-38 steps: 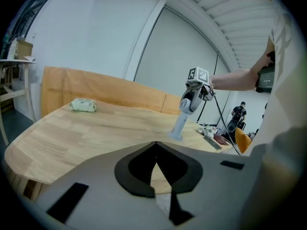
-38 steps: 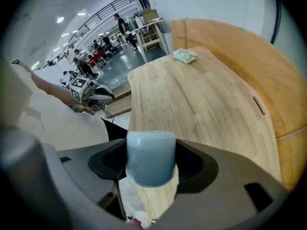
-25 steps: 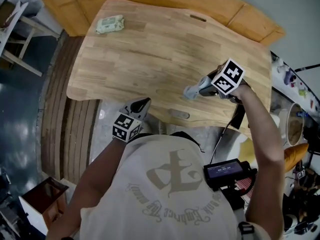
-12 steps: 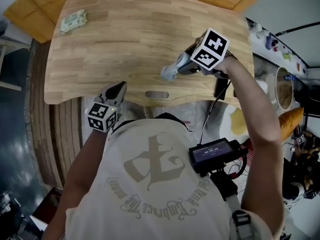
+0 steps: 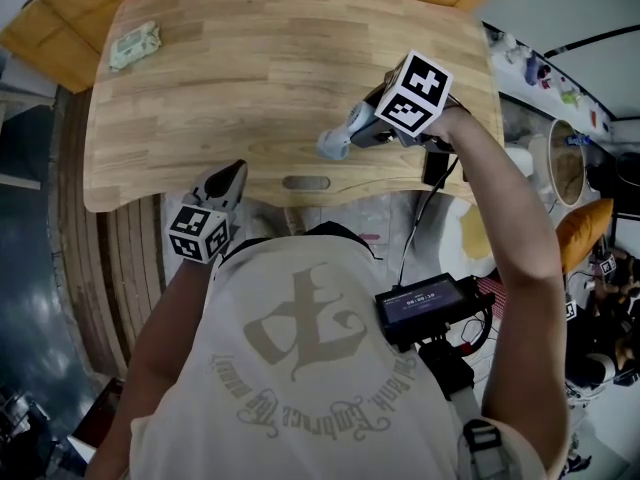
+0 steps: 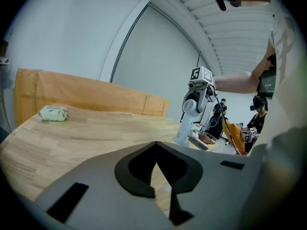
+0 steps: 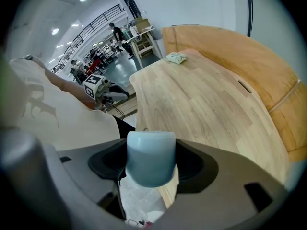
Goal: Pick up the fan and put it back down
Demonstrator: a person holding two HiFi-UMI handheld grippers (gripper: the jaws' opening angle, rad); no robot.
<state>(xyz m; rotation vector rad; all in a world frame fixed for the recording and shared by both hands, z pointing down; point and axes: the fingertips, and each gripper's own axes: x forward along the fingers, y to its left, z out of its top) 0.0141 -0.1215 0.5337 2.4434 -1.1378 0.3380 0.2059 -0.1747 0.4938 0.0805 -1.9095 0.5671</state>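
The right gripper [image 5: 362, 128] is clenched on the fan [image 5: 333, 146], a smooth, pale blue, rounded body that is seen wedged between the two jaws in the right gripper view, with its blunt end poking out ahead of them. In the head view the fan is held above the near edge of the wooden table [image 5: 250, 78], towards the right side. Whether its lower end is touching the wood cannot be told.

The left gripper [image 5: 228, 178] is held low beside the person's body, just off the table's near edge. Its jaws are drawn together and nothing is held between them.

Several risks are judged from this position. The fan's surface looks slick and curved, so it could be squeezed forward out of the jaws if the grip is tightened or jolted. It is gripped near the table's edge, so if it is set down here it could be tipped over the side and dropped to the floor. A release made before the base is settled flat could leave it toppled.

No open container is seen on the table. A pale green packet [image 5: 133, 45] lies at the far left corner, well apart from the fan; its contents cannot be made out.
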